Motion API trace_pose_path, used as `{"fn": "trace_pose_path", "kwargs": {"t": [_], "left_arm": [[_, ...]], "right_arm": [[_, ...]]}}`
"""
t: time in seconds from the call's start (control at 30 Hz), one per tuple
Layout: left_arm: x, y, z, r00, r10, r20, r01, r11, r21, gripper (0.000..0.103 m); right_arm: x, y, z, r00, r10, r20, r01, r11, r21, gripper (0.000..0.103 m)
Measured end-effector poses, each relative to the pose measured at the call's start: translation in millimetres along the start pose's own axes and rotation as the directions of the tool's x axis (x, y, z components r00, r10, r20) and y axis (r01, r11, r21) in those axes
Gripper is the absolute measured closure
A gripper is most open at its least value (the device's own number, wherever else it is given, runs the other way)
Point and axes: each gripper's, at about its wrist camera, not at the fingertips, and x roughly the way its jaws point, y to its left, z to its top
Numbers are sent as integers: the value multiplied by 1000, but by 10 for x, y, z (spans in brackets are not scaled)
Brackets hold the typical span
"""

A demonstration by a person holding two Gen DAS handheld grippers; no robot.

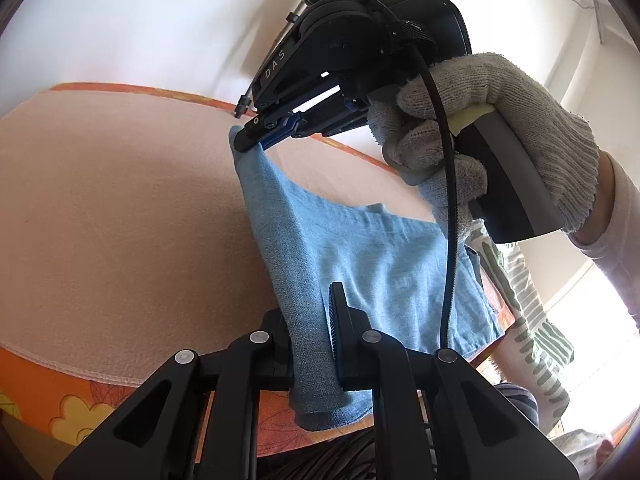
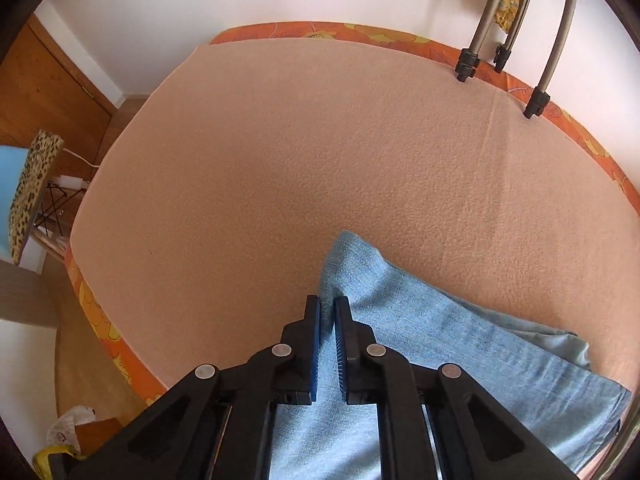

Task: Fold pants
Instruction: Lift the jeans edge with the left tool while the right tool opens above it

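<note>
- Left wrist view: your left gripper [image 1: 320,344] has its jaws clamped on a bunched edge of the blue pants [image 1: 384,264], right at the near edge of the bed [image 1: 120,208]. The cloth runs up and away from these jaws in a taut ridge to your right gripper [image 1: 250,138], held in your gloved right hand [image 1: 492,128], whose jaws pinch the far corner of the same edge. So the held edge lies near-to-far between your two grippers, lifted off the bed, and the rest of the pants hangs off to the right of that line.
- Right wrist view: the jaws stand narrow, with a fold of pants [image 2: 420,344] between them and a corner poking out just beyond the tips. The body of the garment trails back and right, resting on the peach blanket [image 2: 280,152]; open bed lies to the left and far.
- Judgement: both grippers share one edge, so the fold likely turns on carrying that edge sideways together, keeping it taut.
</note>
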Motion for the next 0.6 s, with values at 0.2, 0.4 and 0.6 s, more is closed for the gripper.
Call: {"fn": "trace_pose_path", "kwargs": {"t": [0.2,0.4,0.6], "left_arm": [[-55,-405,196,998,-57,27,54,993,104,91],[14,-779,319,992,-123,11,119,976,185,91],[234,-1207,273,984,-175,-23,174,946,273,91]], "right_arm": [[-459,-183,-107,988,105,110,-111,993,44,101],[-950,-548,-201,956,178,234,-206,973,102,103],[-1321,-1073,-390,933,166,321,-222,964,148,103]]}}
